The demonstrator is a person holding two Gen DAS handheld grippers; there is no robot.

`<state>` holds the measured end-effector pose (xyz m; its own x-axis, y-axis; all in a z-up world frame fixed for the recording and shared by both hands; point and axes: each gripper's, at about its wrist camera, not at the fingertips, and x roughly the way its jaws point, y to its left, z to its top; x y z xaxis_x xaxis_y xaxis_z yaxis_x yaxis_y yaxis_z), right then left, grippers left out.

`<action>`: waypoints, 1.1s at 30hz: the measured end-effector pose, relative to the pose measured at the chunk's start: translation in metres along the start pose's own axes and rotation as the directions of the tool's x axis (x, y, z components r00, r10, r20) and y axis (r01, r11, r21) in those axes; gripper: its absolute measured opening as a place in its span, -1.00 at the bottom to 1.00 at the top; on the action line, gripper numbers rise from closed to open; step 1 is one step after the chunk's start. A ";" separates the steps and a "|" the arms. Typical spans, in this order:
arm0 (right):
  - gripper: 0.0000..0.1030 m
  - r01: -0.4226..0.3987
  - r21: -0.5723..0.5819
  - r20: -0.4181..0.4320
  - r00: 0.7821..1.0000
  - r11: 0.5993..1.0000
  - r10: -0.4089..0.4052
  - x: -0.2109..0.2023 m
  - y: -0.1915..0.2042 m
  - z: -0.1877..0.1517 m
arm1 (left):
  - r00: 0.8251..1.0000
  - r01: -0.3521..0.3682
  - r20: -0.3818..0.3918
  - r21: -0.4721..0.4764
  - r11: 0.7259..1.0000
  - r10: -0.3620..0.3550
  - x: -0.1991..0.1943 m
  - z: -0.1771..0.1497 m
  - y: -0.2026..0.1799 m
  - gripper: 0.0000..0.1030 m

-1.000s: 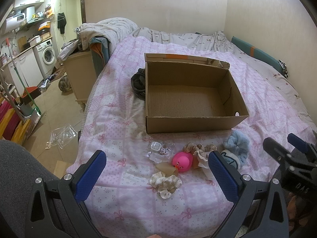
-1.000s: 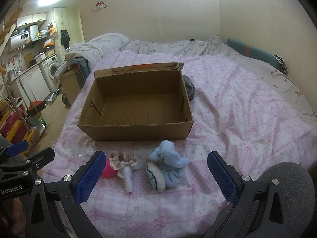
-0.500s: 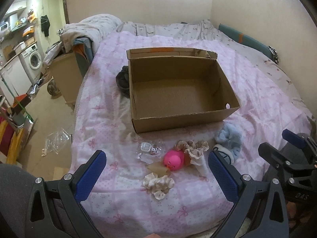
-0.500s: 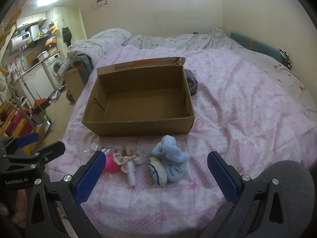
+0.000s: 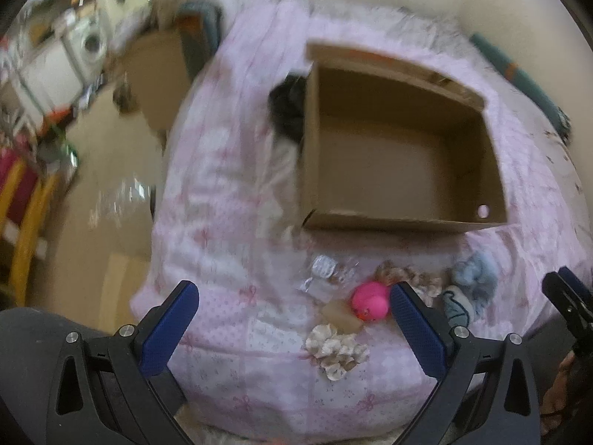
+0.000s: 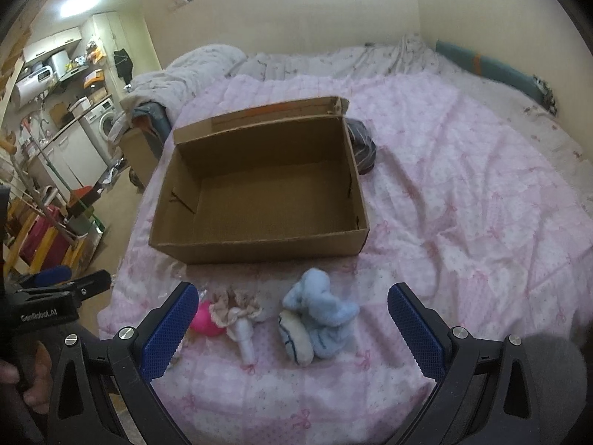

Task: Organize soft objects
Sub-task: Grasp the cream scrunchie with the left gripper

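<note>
An open cardboard box (image 6: 259, 218) stands empty on the pink bed; it also shows in the left wrist view (image 5: 400, 218). In front of it lie a blue plush (image 6: 326, 315), a white sock ball (image 6: 294, 339), a frilly beige scrunchie (image 6: 235, 306) and a pink duck (image 6: 205, 320). The left wrist view shows the pink duck (image 5: 368, 300), a cream scrunchie (image 5: 335, 350), the blue plush (image 5: 476, 278) and clear wrappers (image 5: 322, 278). My left gripper (image 5: 292, 315) is open and empty above the bed's near edge. My right gripper (image 6: 292, 315) is open and empty above the plush.
A dark bundle (image 6: 361, 144) lies by the box's far corner. The bed's left edge drops to the floor (image 5: 92, 193), where a bedside cabinet (image 5: 159, 70) and a plastic bag stand. A wall runs along the bed's far and right sides.
The left gripper has swung left and tilted, blurring its view; the objects now sit to its right. The right gripper has risen a little and edged toward the box. Both stay open.
</note>
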<state>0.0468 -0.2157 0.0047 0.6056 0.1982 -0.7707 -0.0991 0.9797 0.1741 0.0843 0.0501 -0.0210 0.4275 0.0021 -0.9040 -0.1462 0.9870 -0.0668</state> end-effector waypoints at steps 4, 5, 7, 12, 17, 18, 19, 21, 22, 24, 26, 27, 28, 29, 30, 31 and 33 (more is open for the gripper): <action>1.00 -0.024 0.020 -0.157 0.987 1.000 0.027 0.032 -0.014 0.018 | 0.961 0.048 -0.269 -0.067 0.997 -0.065 0.053 -0.002 0.008 0.89; 1.00 -0.031 0.023 -0.198 0.980 0.999 0.035 0.041 -0.017 0.021 | 0.946 0.065 -0.312 -0.083 0.994 -0.088 0.064 -0.007 0.008 0.74; 1.00 -0.041 0.033 -0.253 0.966 0.999 0.048 0.056 -0.023 0.023 | 0.930 0.069 -0.355 -0.078 0.995 -0.092 0.078 -0.017 0.005 0.69; 1.00 -0.005 0.039 -0.301 0.953 0.999 0.016 0.079 -0.036 0.015 | 0.888 0.118 -0.442 -0.050 0.992 -0.128 0.107 -0.035 -0.009 0.38; 1.00 0.004 0.118 -0.318 0.947 0.993 0.034 0.086 -0.047 0.006 | 0.862 0.136 -0.487 -0.037 0.990 -0.137 0.127 -0.048 -0.017 0.07; 1.00 0.008 0.124 -0.313 0.949 0.992 0.032 0.086 -0.049 0.006 | 0.857 0.140 -0.495 -0.037 0.989 -0.140 0.124 -0.045 -0.020 -0.22; 1.00 0.009 0.134 -0.309 0.951 0.991 0.033 0.084 -0.051 0.006 | 0.853 0.147 -0.501 -0.041 0.988 -0.147 0.123 -0.045 -0.020 -0.32; 1.00 0.008 0.154 -0.304 0.952 0.988 0.039 0.084 -0.052 0.005 | 0.840 0.179 -0.512 -0.049 0.983 -0.179 0.121 -0.049 -0.021 -0.53; 1.00 0.008 0.161 -0.303 0.952 0.987 0.041 0.084 -0.055 0.005 | 0.832 0.198 -0.518 -0.052 0.979 -0.196 0.118 -0.053 -0.021 -0.60; 1.00 0.008 0.172 -0.298 0.954 0.985 0.044 0.084 -0.057 0.005 | 0.831 0.215 -0.517 -0.044 0.976 -0.206 0.110 -0.058 -0.018 -0.67; 1.00 0.008 0.179 -0.296 0.954 0.984 0.046 0.085 -0.057 0.005 | 0.829 0.221 -0.517 -0.046 0.974 -0.213 0.102 -0.062 -0.017 -0.69; 1.00 0.007 0.181 -0.299 0.953 0.983 0.048 0.086 -0.056 0.005 | 0.827 0.226 -0.518 -0.048 0.973 -0.218 0.095 -0.064 -0.015 -0.69; 1.00 0.006 0.179 -0.303 0.952 0.984 0.049 0.086 -0.057 0.005 | 0.825 0.232 -0.519 -0.049 0.972 -0.223 0.090 -0.066 -0.014 -0.69; 1.00 0.007 0.175 -0.305 0.951 0.985 0.048 0.086 -0.056 0.005 | 0.826 0.236 -0.516 -0.049 0.971 -0.227 0.084 -0.067 -0.011 -0.69; 1.00 0.007 0.169 -0.305 0.951 0.986 0.045 0.086 -0.055 0.005 | 0.830 0.238 -0.508 -0.052 0.970 -0.231 0.078 -0.067 -0.008 -0.69; 1.00 0.008 0.164 -0.305 0.952 0.986 0.043 0.086 -0.054 0.005 | 0.832 0.241 -0.502 -0.057 0.969 -0.237 0.074 -0.060 -0.003 -0.69; 1.00 0.007 0.161 -0.303 0.952 0.987 0.043 0.086 -0.054 0.005 | 0.843 0.243 -0.478 -0.067 0.968 -0.245 0.061 -0.052 0.008 -0.69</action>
<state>0.1080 -0.2515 -0.0681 0.3331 0.2395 -0.9120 0.0339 0.9635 0.2654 0.0629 0.0500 -0.0989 -0.0306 -0.3167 -0.9480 -0.0968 0.9449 -0.3126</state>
